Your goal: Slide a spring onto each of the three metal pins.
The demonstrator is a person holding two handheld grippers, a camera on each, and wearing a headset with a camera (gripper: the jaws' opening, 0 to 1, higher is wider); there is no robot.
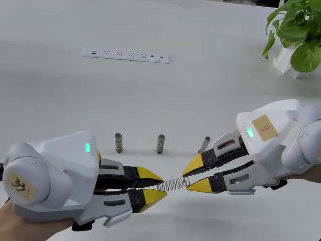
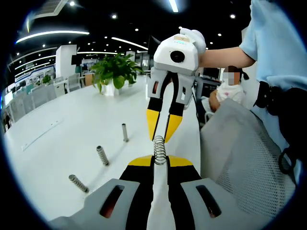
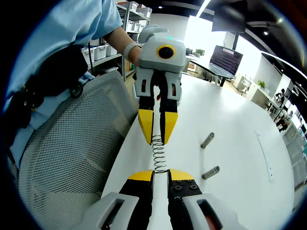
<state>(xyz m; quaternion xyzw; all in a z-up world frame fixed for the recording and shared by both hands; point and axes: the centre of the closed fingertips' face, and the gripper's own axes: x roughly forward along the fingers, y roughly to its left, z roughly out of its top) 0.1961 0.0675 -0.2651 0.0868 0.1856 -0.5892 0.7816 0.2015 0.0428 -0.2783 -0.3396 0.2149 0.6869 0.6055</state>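
The left claw [image 1: 161, 187] and the right claw [image 1: 185, 181] meet tip to tip. Each is closed on one end of the same spring [image 1: 173, 184], which spans the short gap between them, clear of the counter [image 1: 200, 90]. In the left gripper view, the spring [image 2: 159, 151] rises straight out of the left claw's own tips [image 2: 159, 162] into the right claw [image 2: 159, 139]. The right gripper view shows the mirror of this: the coil [image 3: 158, 155] runs from the right claw's tips [image 3: 158, 173] up into the left claw [image 3: 157, 141].

This looks like a hand-over, with the last pin yet to fill. To do it well, only one claw should end up with the spring. The right claw seems the better choice, since it sits nearest the target. It should pinch the coil high on one end, so the other end is open and hangs free. The left claw should let go only once that pinch is firm. A light coil can spring sideways if it is squeezed across its middle. The open end should then be lined up along the pin's axis before it goes down.

The bare pin [image 1: 204, 144] stands just beyond the right claw's upper jaw, close to its yellow tip. Further out from the left claw, in a row with the bare pin, two sprung pins [image 1: 160, 143] [image 1: 119, 142] already carry their coils.
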